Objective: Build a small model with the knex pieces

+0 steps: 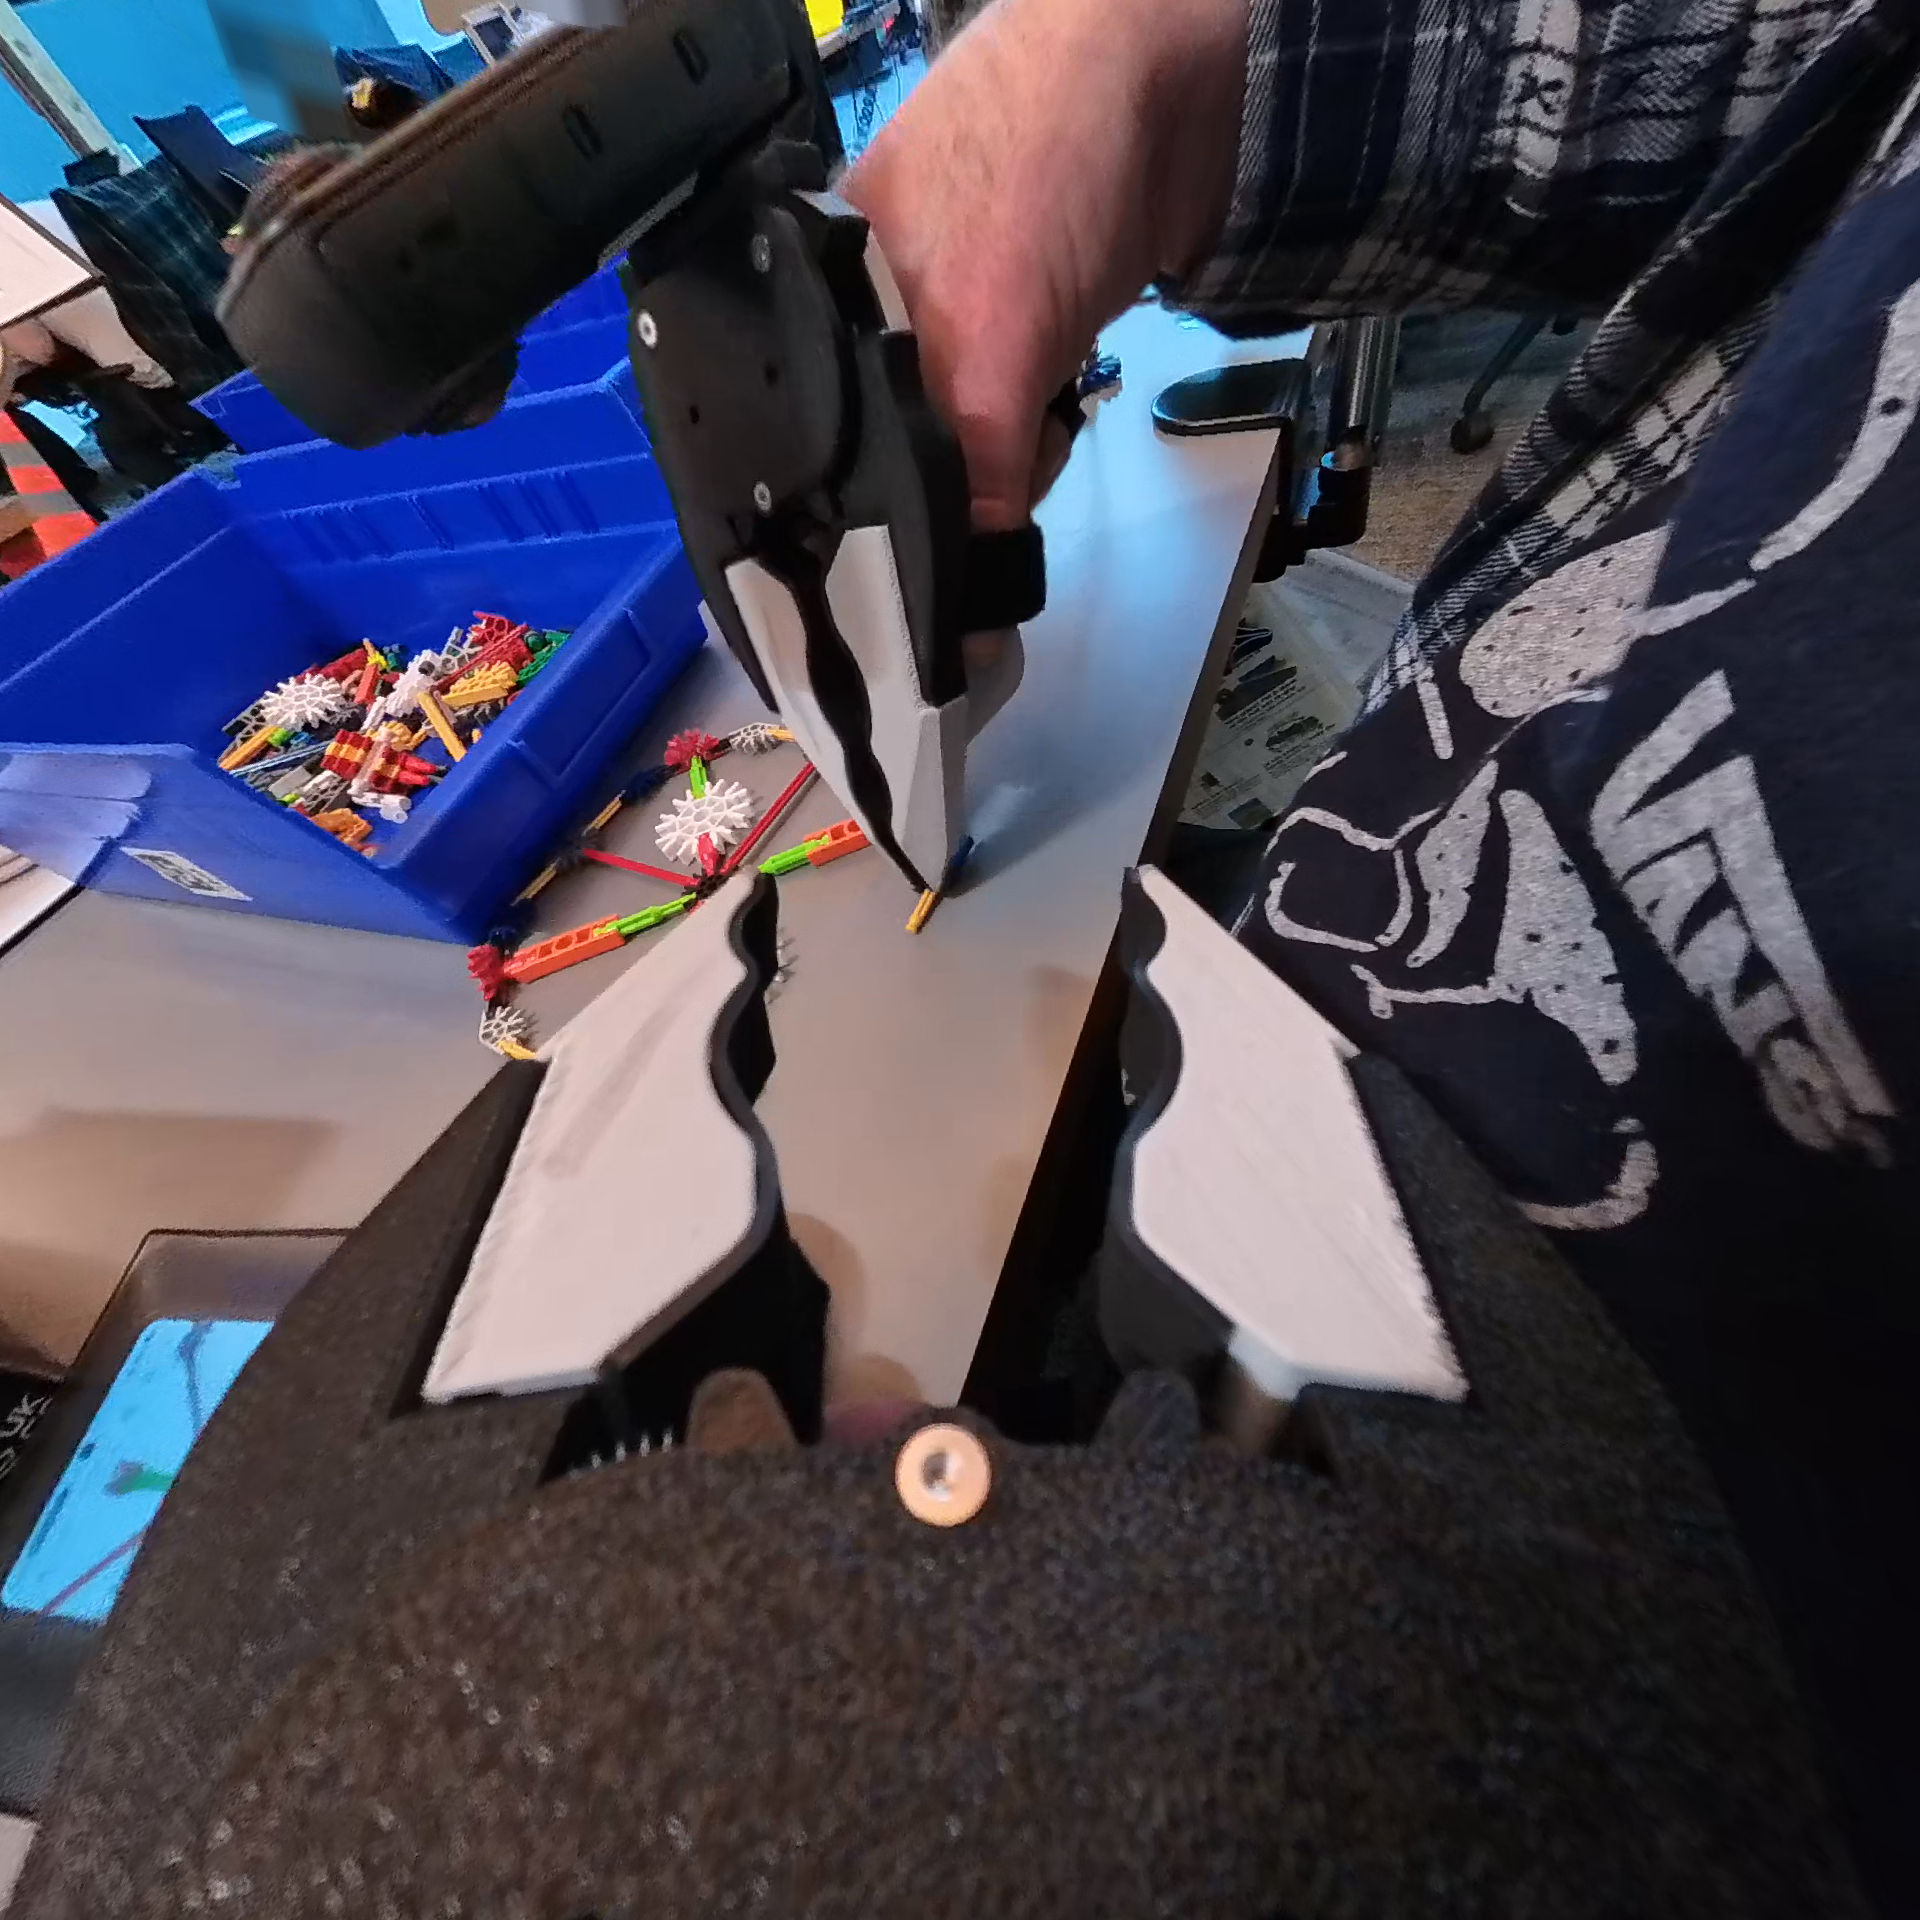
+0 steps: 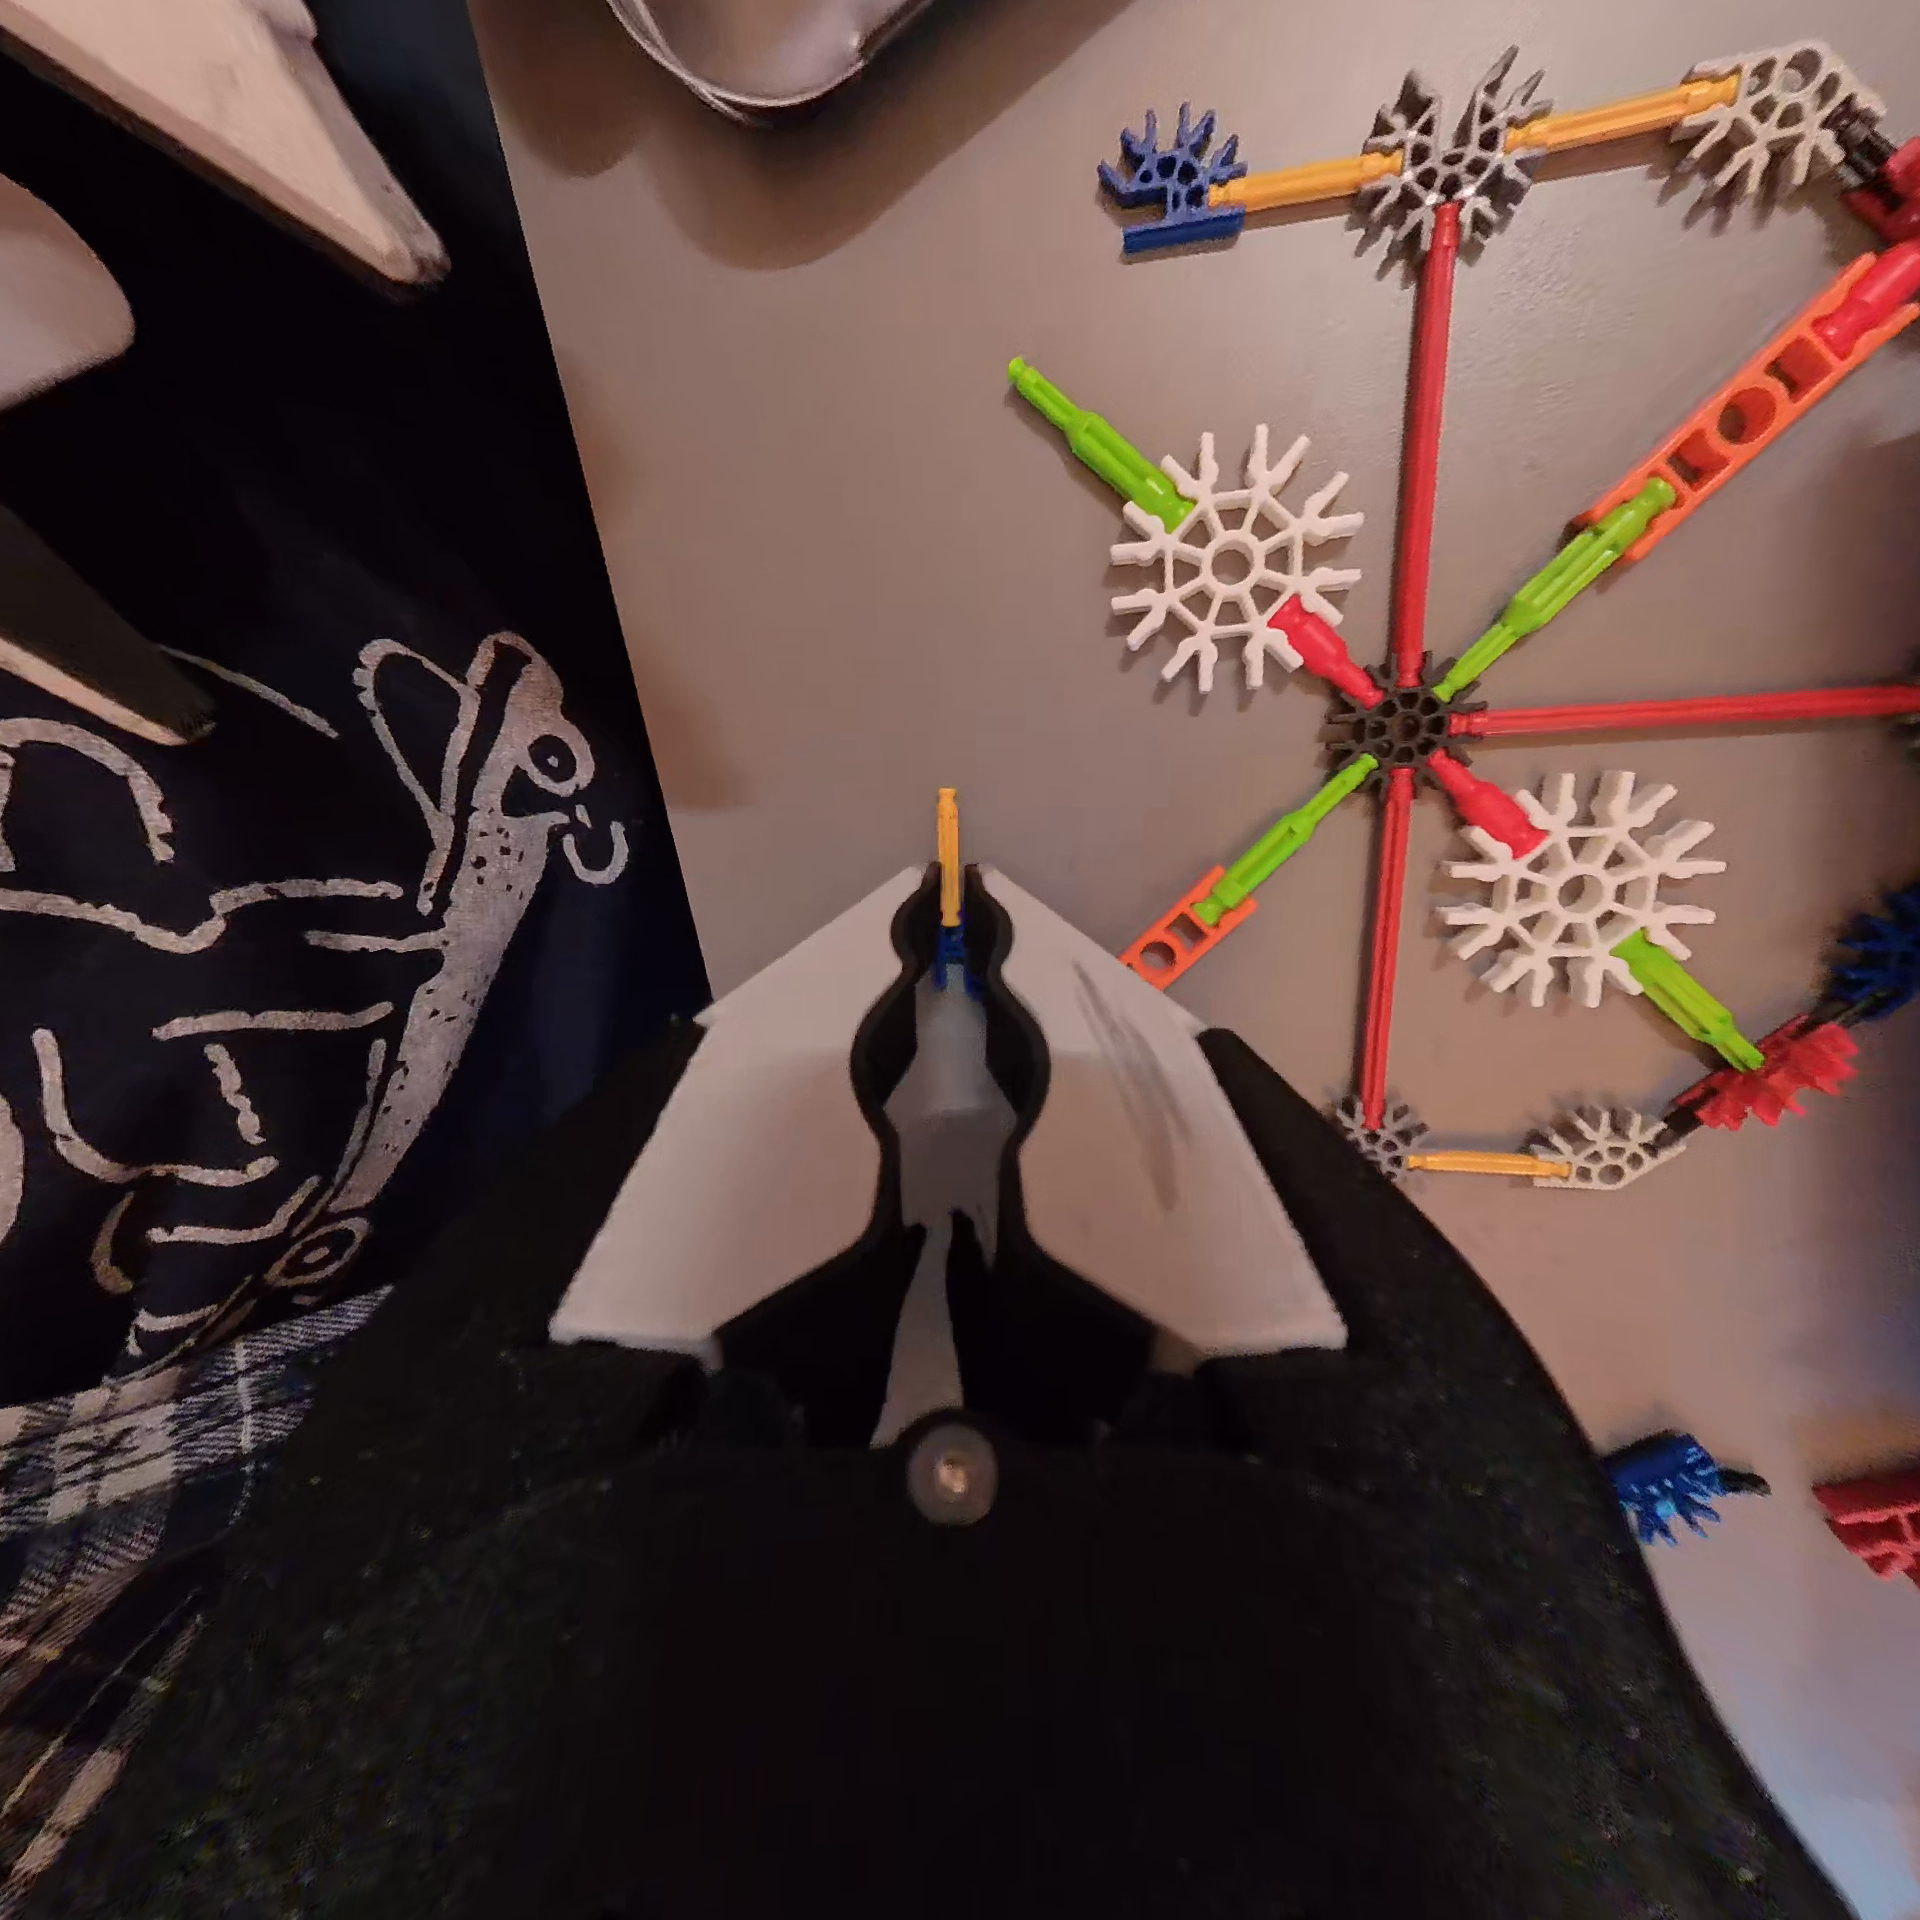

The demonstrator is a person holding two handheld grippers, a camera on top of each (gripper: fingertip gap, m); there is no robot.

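The right gripper point(image 2: 948, 883) is clenched on a short yellow rod point(image 2: 947, 844) with a small blue connector point(image 2: 953, 951) on its rear end. The rod's free tip rests on the grey worktop point(image 1: 997, 1039), close to the edge where the person stands. Rod and connector look light, stiff and slick plastic, so a pinch across the rod near the connector seems the surest hold. The hand point(image 1: 997, 270) comes in from above and tilts this gripper steeply down. The left gripper point(image 1: 951, 914) is released, fingers wide apart with nothing between them, held low above the same edge and aimed at the rod. Beside them lies a flat toy frame point(image 2: 1403, 717) of red and green rods and white snowflake connectors. A blue bin point(image 1: 582, 748) of loose pieces stands farther in.
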